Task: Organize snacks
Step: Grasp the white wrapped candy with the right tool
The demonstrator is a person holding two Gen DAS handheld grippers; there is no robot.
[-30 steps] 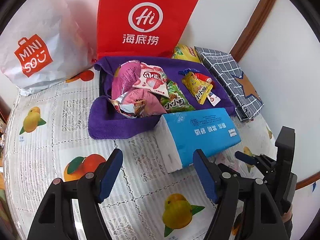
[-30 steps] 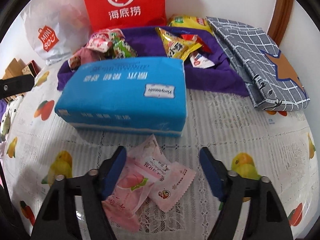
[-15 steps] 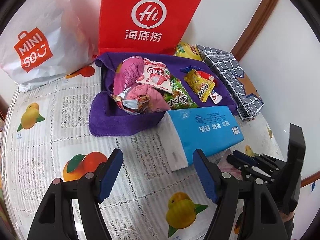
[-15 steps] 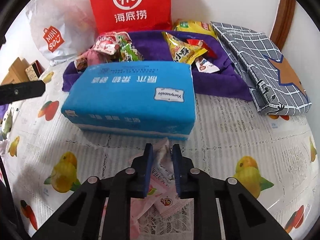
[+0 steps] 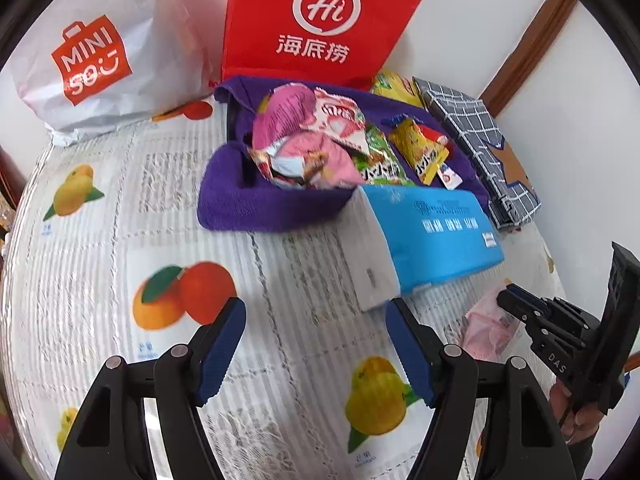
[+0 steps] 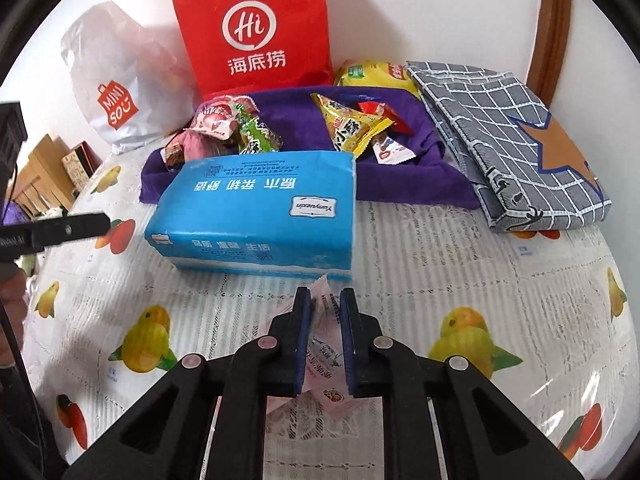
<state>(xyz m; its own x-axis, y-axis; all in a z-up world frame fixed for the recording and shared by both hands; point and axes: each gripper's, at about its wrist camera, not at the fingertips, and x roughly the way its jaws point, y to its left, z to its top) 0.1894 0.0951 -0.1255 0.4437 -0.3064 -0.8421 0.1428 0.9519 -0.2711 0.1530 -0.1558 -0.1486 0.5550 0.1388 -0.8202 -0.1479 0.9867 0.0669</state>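
Observation:
My right gripper (image 6: 325,300) is shut on pink snack packets (image 6: 325,364), pinched just in front of the blue tissue pack (image 6: 256,208); the left wrist view shows the same packets (image 5: 486,326) hanging from its tips (image 5: 505,300) a little above the tablecloth. My left gripper (image 5: 316,320) stands open over the fruit-print cloth, nothing between its fingers. Behind the tissue pack a purple towel (image 5: 256,204) holds a heap of pink and green snack bags (image 5: 316,148) and yellow and red packets (image 6: 352,128).
A red paper bag (image 5: 316,20) and a white plastic bag (image 5: 92,68) stand against the back wall. A grey checked folded cloth (image 6: 508,140) lies at the right, a yellow bag (image 6: 372,74) behind the towel. Wooden items (image 6: 48,172) sit beyond the table's left edge.
The right gripper closed on the pink packets that lay between its open fingers and has lifted them slightly off the cloth. The left gripper stayed open and nearly still.

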